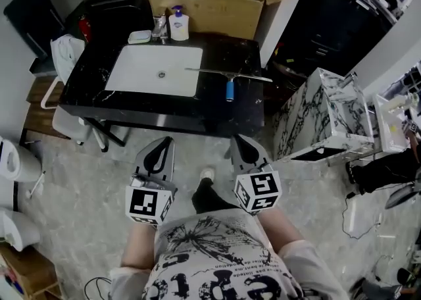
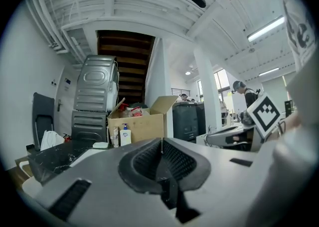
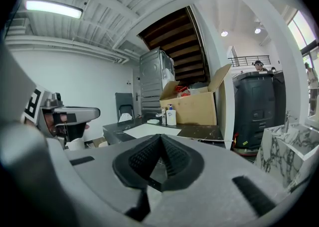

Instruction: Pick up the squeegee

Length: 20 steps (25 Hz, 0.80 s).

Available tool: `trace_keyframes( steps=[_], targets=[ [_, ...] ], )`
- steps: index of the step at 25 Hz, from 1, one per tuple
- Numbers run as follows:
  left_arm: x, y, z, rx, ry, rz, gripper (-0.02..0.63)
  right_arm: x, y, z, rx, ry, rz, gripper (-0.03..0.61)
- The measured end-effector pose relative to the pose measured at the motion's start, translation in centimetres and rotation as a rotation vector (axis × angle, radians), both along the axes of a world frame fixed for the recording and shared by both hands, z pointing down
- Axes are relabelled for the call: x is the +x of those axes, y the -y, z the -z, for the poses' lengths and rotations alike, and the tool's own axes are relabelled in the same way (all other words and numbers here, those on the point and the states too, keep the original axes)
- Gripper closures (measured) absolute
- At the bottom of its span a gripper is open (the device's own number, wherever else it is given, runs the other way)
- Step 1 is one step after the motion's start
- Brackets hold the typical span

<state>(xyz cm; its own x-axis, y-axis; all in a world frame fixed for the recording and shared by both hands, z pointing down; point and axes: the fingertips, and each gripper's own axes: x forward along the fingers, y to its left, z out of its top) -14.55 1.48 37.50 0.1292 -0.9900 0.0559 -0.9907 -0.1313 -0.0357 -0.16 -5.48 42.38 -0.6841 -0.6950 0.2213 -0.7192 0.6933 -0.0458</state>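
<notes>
The squeegee point(image 1: 229, 80) lies on the black marble counter point(image 1: 227, 111), just right of the white sink point(image 1: 154, 70). Its blue handle points toward me and its long metal blade runs across the counter. Both grippers hang over the floor in front of the counter, well short of it. My left gripper point(image 1: 164, 141) is shut with nothing in it, and its dark pads meet at the tip point(image 2: 161, 141). My right gripper point(image 1: 240, 139) is likewise shut and empty point(image 3: 160, 136). The squeegee cannot be made out in either gripper view.
A soap bottle point(image 1: 178, 24), a faucet point(image 1: 160, 27) and a soap dish point(image 1: 139, 37) stand behind the sink, before an open cardboard box point(image 1: 204, 2). A marble-patterned block point(image 1: 322, 118) stands right of the counter. A chair with a white cloth point(image 1: 66, 55) is at its left.
</notes>
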Motion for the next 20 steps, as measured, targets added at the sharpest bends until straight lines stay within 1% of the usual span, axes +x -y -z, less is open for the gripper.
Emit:
trace_keyframes(
  steps=[6, 11, 14, 17, 20],
  targets=[
    [-2.6, 9.4, 1.3, 0.001, 0.021, -0.017, 0.601, -3.2, 10.0, 0.6, -0.006, 0.018, -0.017, 0.586],
    [-4.4, 16.6, 1.1, 0.003, 0.041, -0.026, 0.601, -4.7, 17.4, 0.5, -0.004, 0.026, -0.035, 0.586],
    [-4.8, 19.9, 0.7, 0.002, 0.050, -0.039, 0.601, -4.7, 20.7, -0.1, -0.017, 0.021, -0.053, 0.586],
    [-5.5, 22.6, 0.8, -0.006, 0.037, -0.039, 0.601, -4.7, 23.4, -1.0, -0.042, 0.006, -0.076, 0.586],
    [-6.2, 24.6, 0.0, -0.006, 0.024, -0.055, 0.601, -4.8, 25.0, -2.0, -0.070, -0.021, -0.094, 0.586]
  ],
)
